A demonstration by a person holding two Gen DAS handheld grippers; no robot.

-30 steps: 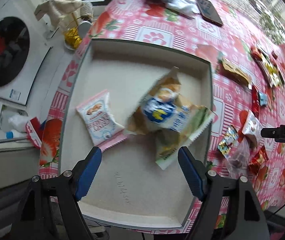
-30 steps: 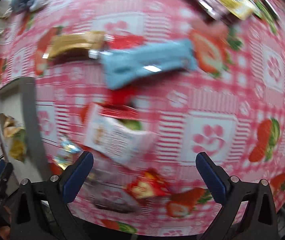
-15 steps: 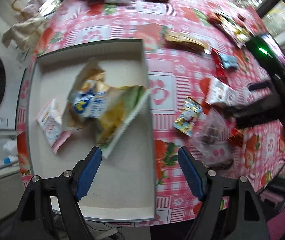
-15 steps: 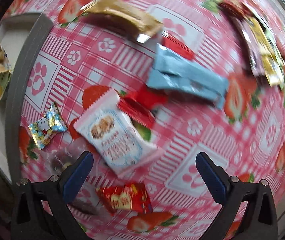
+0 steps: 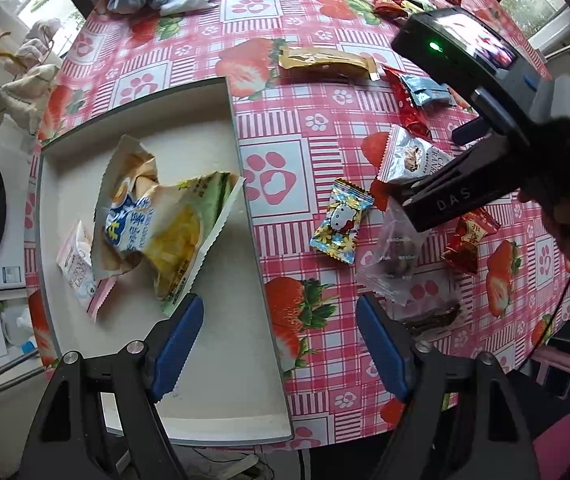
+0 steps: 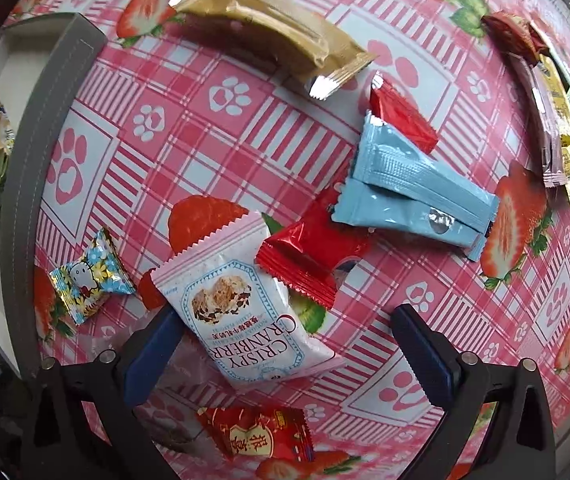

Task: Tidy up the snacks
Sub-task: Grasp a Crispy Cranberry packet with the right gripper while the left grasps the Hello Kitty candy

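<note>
- Snacks in crinkly wrappers are split between two places: a large yellow-and-blue crisp bag (image 5: pixel 157 224) lies crumpled in the shallow white tray with grey rim (image 5: pixel 245 184), partly covering a small pink-edged white packet (image 5: pixel 75 264), of which I see only one end.
- Print on the crisp bag is too creased for me to read.
- On the pink checked surface with strawberry and paw prints (image 6: pixel 221 152) lies a white packet with pink zigzag edges and a biscuit picture, marked "CRISPY CRANBERRY" (image 6: pixel 241 312); its lower corner is cut off behind my right hand-held gripper (image 6: pixel 285 344).
- That packet lies between the right blue pads, which stand wide apart and, as far as I can tell, do not press it.
- Beside it: a red foil sachet (image 6: pixel 309 256), two pale-blue sachets (image 6: pixel 413 192), a tan bar wrapper (image 6: pixel 269 36), and a flowery cat-print sweet (image 6: pixel 89 276).
- A clear plastic bag (image 5: pixel 401 264) is half hidden under the right tool's black body.
- My left hand-held gripper (image 5: pixel 281 344) hangs spread apart and empty over the tray's rim.
</note>
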